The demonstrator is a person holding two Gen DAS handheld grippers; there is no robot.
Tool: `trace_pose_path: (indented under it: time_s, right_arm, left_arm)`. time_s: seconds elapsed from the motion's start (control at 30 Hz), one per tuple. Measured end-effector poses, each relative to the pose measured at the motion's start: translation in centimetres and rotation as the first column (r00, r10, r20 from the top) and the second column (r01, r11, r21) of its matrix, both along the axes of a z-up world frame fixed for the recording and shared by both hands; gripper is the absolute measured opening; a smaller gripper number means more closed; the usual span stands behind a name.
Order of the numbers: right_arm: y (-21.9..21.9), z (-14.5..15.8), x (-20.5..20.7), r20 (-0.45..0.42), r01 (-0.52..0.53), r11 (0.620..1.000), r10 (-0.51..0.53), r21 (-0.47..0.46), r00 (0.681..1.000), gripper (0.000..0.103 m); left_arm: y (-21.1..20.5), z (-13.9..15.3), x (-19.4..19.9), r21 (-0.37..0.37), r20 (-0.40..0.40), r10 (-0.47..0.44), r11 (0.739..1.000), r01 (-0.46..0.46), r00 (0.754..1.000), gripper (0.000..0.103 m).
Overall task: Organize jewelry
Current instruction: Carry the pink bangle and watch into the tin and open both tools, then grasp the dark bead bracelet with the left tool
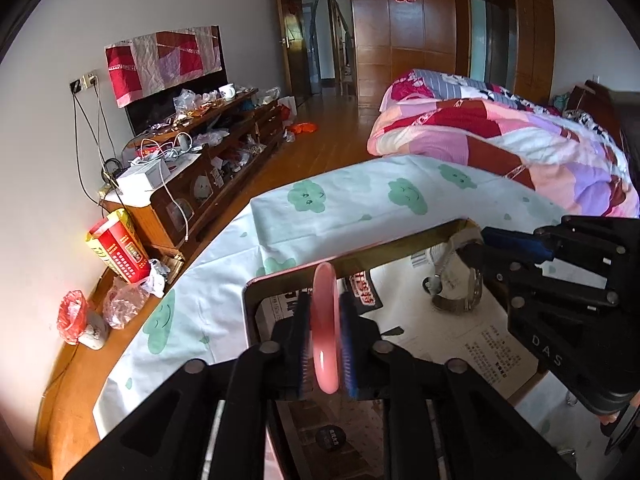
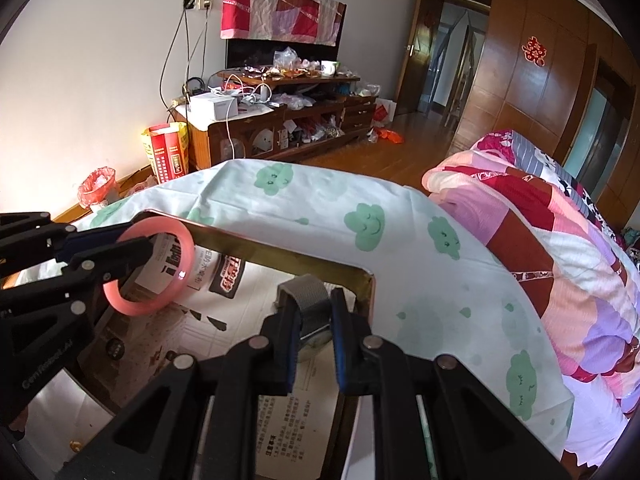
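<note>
While the left gripper is hanging over the box, its pads are flanking a pink bangle on edge; whether they are still pinching it is unclear. At right the watch is sitting in the box under the right gripper.

Seen from the right wrist, the right gripper is clamping the watch in the box's far right corner, while the bangle is hanging at left. Judging by this, both pieces are nearly placed, with only release remaining.

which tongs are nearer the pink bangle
Left. The left tongs have the pink bangle between their pads; the right tongs are off to the side, at the watch.
</note>
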State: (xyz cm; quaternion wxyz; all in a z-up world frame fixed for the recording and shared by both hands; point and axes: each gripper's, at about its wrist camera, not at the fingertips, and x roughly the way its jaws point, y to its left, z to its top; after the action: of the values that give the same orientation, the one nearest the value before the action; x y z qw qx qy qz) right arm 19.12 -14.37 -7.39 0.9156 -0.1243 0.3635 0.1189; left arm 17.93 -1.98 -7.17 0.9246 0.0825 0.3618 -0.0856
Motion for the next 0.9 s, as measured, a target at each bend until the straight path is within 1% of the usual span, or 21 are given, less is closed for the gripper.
trace_pose_path:
  time_s: [0.03, 0.07, 0.1, 0.13, 0.17, 0.2, 0.23, 0.27, 0.3, 0.33, 0.47, 0.53, 0.63, 0.77, 0.83, 0.9]
  right_arm:
    - [-0.1, -0.2, 0.1, -0.005, 0.003, 1.000, -0.003, 0.000, 1.000, 0.017]
    - [-0.1, -0.2, 0.2, -0.009, 0.004, 1.000, -0.004, 0.003, 1.000, 0.017]
    - [-0.1, -0.3, 0.2, -0.012, 0.003, 1.000, -0.003, 0.011, 1.000, 0.017]
    - [-0.2, -0.3, 0.2, -0.008, 0.004, 1.000, -0.003, 0.018, 1.000, 0.017]
    - [-0.3, -0.2, 0.0, -0.001, 0.005, 1.000, -0.005, 0.021, 1.000, 0.017]
    - [-0.4, 0.0, -0.1, 0.003, 0.006, 1.000, -0.006, 0.023, 1.000, 0.018]
    - [-0.7, 0.1, -0.3, 0.006, 0.008, 1.000, -0.008, 0.029, 1.000, 0.026]
    - [-0.8, 0.2, -0.4, 0.009, 0.009, 0.999, -0.009, 0.036, 1.000, 0.033]
    - [-0.9, 0.4, -0.7, 0.017, 0.010, 0.999, -0.011, 0.042, 1.000, 0.043]
    - [-1.0, 0.6, -0.9, 0.025, 0.012, 0.999, -0.013, 0.043, 1.000, 0.046]
    - [-1.5, 1.1, -2.3, 0.029, 0.009, 0.999, -0.010, 0.051, 1.000, 0.047]
    - [-1.8, 1.2, -3.1, 0.034, 0.009, 0.999, -0.011, 0.053, 0.999, 0.055]
    - [-2.3, 1.3, -4.5, 0.044, 0.014, 0.999, -0.016, 0.050, 0.999, 0.057]
    - [-3.1, 1.2, -6.0, 0.040, 0.020, 0.998, -0.022, 0.057, 0.999, 0.058]
    - [-3.4, 0.9, -6.9, 0.039, 0.027, 0.998, -0.029, 0.053, 0.999, 0.063]
    - [-3.7, 0.5, -7.9, 0.039, 0.034, 0.998, -0.036, 0.051, 0.999, 0.064]
  left_arm:
    - [0.0, -0.1, -0.1, 0.007, 0.001, 0.011, 1.000, -0.011, 1.000, 0.033]
    - [0.1, 0.0, -0.2, 0.008, 0.007, 0.016, 1.000, -0.016, 1.000, 0.049]
    - [0.2, 0.1, -0.5, 0.007, 0.020, 0.019, 1.000, -0.020, 1.000, 0.056]
    - [0.4, 0.3, -0.9, 0.009, 0.034, 0.030, 0.999, -0.030, 0.999, 0.066]
    - [0.6, 0.6, -1.2, 0.005, 0.045, 0.039, 0.999, -0.039, 0.998, 0.070]
    - [0.8, 0.8, -1.6, -0.006, 0.054, 0.039, 0.999, -0.039, 0.998, 0.071]
    - [1.0, 1.0, -1.8, -0.014, 0.056, 0.041, 0.999, -0.040, 0.998, 0.071]
    - [1.3, 1.1, -2.1, -0.017, 0.054, 0.053, 0.998, -0.052, 0.997, 0.071]
    - [1.5, 1.2, -2.3, -0.024, 0.055, 0.059, 0.998, -0.057, 0.997, 0.071]
    - [1.7, 1.3, -2.6, -0.039, 0.057, 0.057, 0.998, -0.055, 0.997, 0.071]
    - [2.3, 1.1, -3.9, -0.060, 0.050, 0.068, 0.996, -0.065, 0.996, 0.071]
    - [2.6, 0.8, -4.6, -0.071, 0.038, 0.081, 0.994, -0.078, 0.996, 0.071]
    - [3.1, 0.3, -5.8, -0.081, 0.024, 0.099, 0.992, -0.097, 0.995, 0.071]
    - [3.4, -0.2, -7.6, -0.061, 0.016, 0.118, 0.991, -0.117, 0.993, 0.071]
    - [3.7, -0.5, -8.5, -0.064, 0.008, 0.127, 0.990, -0.127, 0.992, 0.071]
    - [3.8, -0.9, -9.3, -0.066, -0.003, 0.129, 0.990, -0.129, 0.992, 0.071]
